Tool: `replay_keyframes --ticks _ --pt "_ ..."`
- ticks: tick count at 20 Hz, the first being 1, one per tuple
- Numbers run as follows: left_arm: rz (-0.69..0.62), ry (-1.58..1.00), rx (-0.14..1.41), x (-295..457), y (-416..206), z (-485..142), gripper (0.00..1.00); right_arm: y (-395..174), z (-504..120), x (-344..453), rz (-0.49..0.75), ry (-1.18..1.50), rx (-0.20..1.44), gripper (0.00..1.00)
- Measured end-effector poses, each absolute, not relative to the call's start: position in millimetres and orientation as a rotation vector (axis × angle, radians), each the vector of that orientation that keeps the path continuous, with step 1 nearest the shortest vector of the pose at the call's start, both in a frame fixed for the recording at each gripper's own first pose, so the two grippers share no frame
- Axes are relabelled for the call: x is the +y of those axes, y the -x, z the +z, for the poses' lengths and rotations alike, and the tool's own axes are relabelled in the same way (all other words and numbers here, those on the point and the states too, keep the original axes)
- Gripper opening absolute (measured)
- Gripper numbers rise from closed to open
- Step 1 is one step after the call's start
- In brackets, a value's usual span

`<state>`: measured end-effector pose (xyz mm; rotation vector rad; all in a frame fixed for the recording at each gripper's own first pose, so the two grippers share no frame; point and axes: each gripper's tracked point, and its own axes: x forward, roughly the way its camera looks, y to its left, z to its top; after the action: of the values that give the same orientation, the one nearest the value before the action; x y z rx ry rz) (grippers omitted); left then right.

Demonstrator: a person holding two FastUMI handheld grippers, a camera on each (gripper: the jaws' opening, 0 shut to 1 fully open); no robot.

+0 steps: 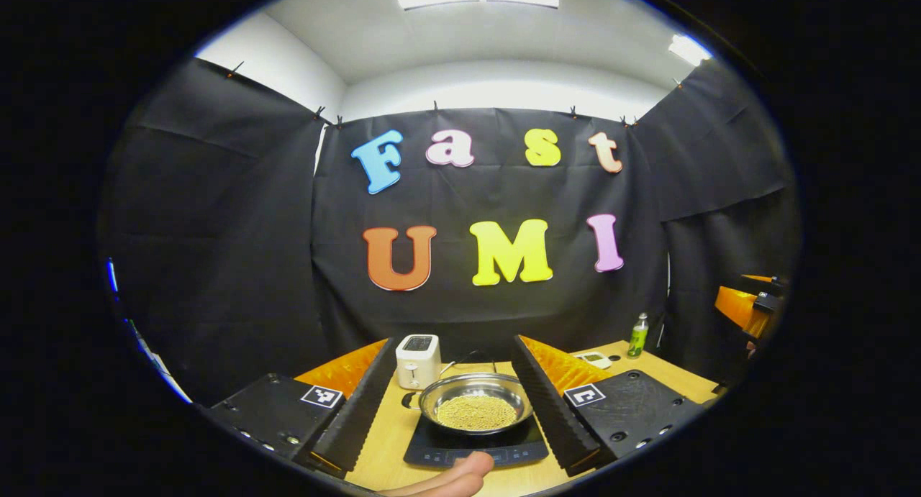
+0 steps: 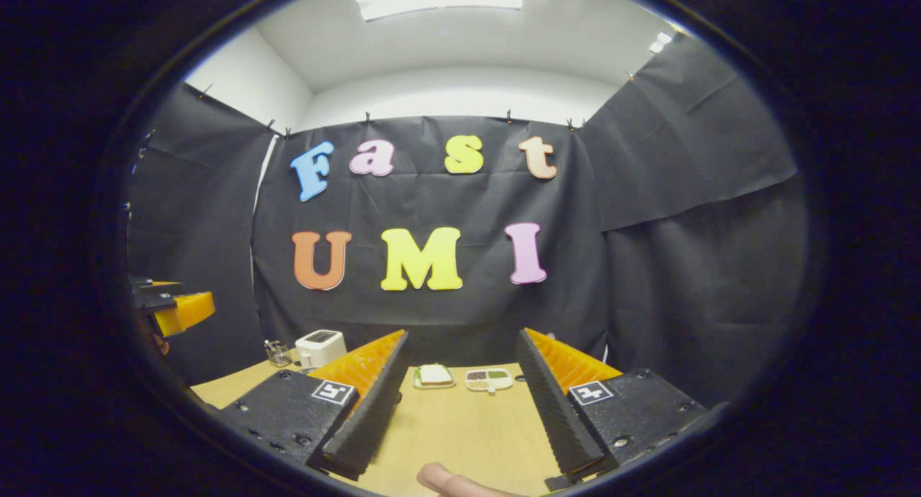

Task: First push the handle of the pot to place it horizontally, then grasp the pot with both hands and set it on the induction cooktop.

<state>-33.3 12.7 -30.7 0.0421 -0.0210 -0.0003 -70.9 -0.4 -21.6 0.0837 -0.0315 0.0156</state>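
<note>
1. Progress: the pot (image 1: 476, 403) sits on the induction cooktop (image 1: 475, 447), so, judging from how things lie, the placing step looks done. What remains appears to be little more than drawing the grippers clear.

2. The handle: a small dark loop shows at the pot's left rim, toward the toaster (image 1: 418, 361), but the fisheye makes it too small to say whether it lies horizontal.

3. Left gripper (image 1: 454, 411): its two black fingers stand wide apart, holding nothing — the pot and cooktop lie between them in the left gripper view but farther off, untouched. A fingertip (image 1: 460, 475) of the person's hand shows at the bottom edge.

4. Right gripper (image 2: 458, 418): fingers likewise spread, empty, over bare wooden table (image 2: 468, 425). It points away from the pot, toward the back of the table.

5. Containers:
   - The pot is a shallow metal pan holding a flat layer of small yellowish grains — beans or similar.
   - In the right gripper view, a small plate (image 2: 434, 376) carries what looks like a slice of bread, and beside it a divided dish (image 2: 488, 379) holds dark and green portions.
   - A green bottle (image 1: 637, 335) stands at the table's far right edge in the left gripper view.
</note>
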Motion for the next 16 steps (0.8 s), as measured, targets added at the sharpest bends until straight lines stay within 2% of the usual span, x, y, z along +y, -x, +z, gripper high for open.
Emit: replay_keyframes --ticks 4,7,13,16 --pt "-0.064 -0.018 -0.037 -17 61 -41 0.96 96 -14 -31 -0.039 -0.111 -0.071 0.93" --pt "-0.017 -0.052 -0.034 -7 70 -51 0.96 111 -8 -47 -0.090 -0.107 -0.136 0.94" --pt "0.037 -0.067 -0.016 4 70 -53 0.96 116 -24 -40 -0.017 -0.137 -0.096 0.92" --pt "0.034 -0.056 -0.015 6 69 -52 0.96 115 -29 -46 -0.022 -0.134 -0.072 0.92"
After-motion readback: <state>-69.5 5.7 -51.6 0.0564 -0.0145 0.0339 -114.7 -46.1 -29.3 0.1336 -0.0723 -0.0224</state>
